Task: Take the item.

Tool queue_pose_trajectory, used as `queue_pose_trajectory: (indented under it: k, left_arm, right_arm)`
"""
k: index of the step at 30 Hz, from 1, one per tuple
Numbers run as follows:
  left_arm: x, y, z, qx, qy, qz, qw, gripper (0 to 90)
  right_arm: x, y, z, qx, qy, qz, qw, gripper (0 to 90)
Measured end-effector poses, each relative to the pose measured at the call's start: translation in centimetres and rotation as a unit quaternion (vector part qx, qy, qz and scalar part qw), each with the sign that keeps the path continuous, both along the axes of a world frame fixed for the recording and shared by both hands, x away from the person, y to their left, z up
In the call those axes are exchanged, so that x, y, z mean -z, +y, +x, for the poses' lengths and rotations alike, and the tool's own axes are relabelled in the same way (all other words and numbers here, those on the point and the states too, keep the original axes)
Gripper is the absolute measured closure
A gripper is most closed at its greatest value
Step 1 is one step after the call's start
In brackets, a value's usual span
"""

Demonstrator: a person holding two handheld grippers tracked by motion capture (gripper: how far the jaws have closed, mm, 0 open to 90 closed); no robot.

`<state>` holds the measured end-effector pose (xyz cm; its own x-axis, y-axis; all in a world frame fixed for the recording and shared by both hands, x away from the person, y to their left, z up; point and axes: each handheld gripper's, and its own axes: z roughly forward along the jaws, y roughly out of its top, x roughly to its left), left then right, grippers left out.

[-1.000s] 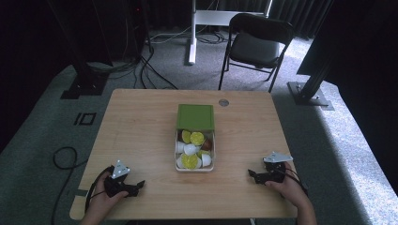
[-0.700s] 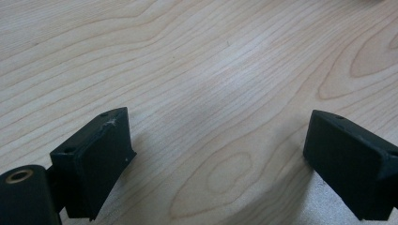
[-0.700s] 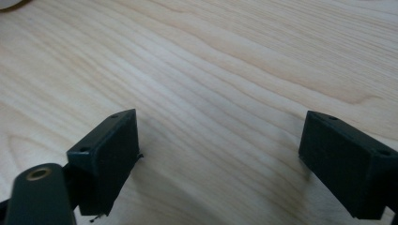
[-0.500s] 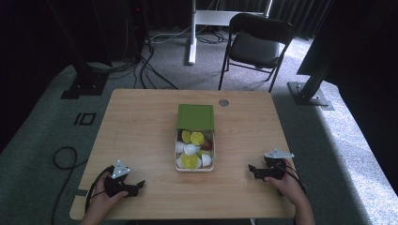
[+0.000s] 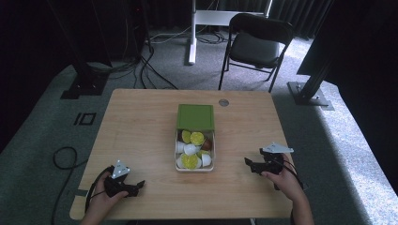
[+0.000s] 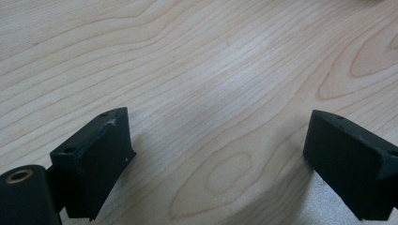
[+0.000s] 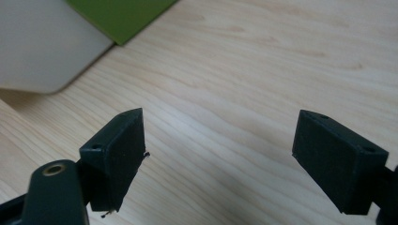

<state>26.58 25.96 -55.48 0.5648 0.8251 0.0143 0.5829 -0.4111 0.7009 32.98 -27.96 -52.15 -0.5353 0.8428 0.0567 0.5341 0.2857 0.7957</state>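
1. I am sitting at a wooden table (image 5: 141, 126) in a dim room with grey carpet, a black folding chair (image 5: 256, 44) standing beyond the far edge.
2. A white box (image 5: 194, 168) is sitting mid-table, holding yellow-green and white pieces (too small to tell what they are), with its green lid (image 5: 195, 116) lying against its far end.
3. My left tongs (image 5: 137, 186) are resting low near the front left corner, jaws spread wide over bare wood, gripping nothing.
4. My right tongs (image 5: 248, 162) are resting right of the box, jaws likewise gaping and empty; in the right gripper view, the box (image 7: 42, 44) and lid (image 7: 122, 16) are showing just ahead.
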Motion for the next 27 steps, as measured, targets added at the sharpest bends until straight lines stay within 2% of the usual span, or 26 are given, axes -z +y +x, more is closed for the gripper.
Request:
queue_pose_trajectory:
  k: [3,8,11,12,17,23,27]
  left_arm:
    - [0.0,0.0,0.0,0.000,0.000,0.000,1.0000,9.2]
    - [0.0,0.0,0.0,0.000,0.000,0.000,1.0000,9.2]
    - [0.0,0.0,0.0,0.000,0.000,0.000,1.0000,9.3]
    - [0.0,0.0,0.0,0.000,0.000,0.000,1.0000,9.2]
    - [0.0,0.0,0.0,0.000,0.000,0.000,1.0000,9.2]
    - [0.0,0.0,0.0,0.000,0.000,0.000,1.0000,9.3]
    - [0.0,0.0,0.0,0.000,0.000,0.000,1.0000,9.2]
  right_arm:
    - [-1.2,0.8,-0.1,0.010,-0.009,0.005,0.9999,17.1]
    - [-2.5,1.7,-0.2,0.000,-0.022,0.010,0.9997,17.1]
    - [-3.1,2.1,-0.2,0.005,-0.023,0.009,0.9997,17.1]
    - [-3.5,2.6,-0.2,0.002,-0.031,0.009,0.9995,17.2]
    - [-4.4,3.6,-0.1,-0.010,-0.038,0.015,0.9991,17.1]
    - [-5.5,5.3,0.2,-0.002,-0.051,0.032,0.9982,19.6]
    - [-6.2,6.4,0.2,-0.010,-0.062,0.035,0.9974,19.6]
